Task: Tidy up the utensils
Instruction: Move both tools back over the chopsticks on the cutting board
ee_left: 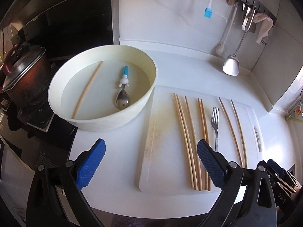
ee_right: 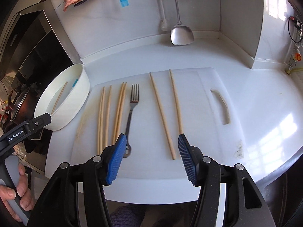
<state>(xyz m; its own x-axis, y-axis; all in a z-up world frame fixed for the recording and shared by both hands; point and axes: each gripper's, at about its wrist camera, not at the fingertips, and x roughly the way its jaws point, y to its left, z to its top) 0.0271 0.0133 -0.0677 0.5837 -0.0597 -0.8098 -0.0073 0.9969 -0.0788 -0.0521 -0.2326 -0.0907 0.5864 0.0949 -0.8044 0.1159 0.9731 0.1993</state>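
Left wrist view: the left gripper hangs with jaws wide apart and nothing between them, over the near left edge of the white cutting board. A round tub touches the board's far left corner; it holds one chopstick and a blue-handled spoon.

Right wrist view: the right gripper is also spread and empty above the board's near edge. Wooden chopsticks lie lengthwise beside a metal fork, two more chopsticks apart to its right.

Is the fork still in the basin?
No, the fork lies on the cutting board among chopsticks; the basin holds one chopstick and a spoon.
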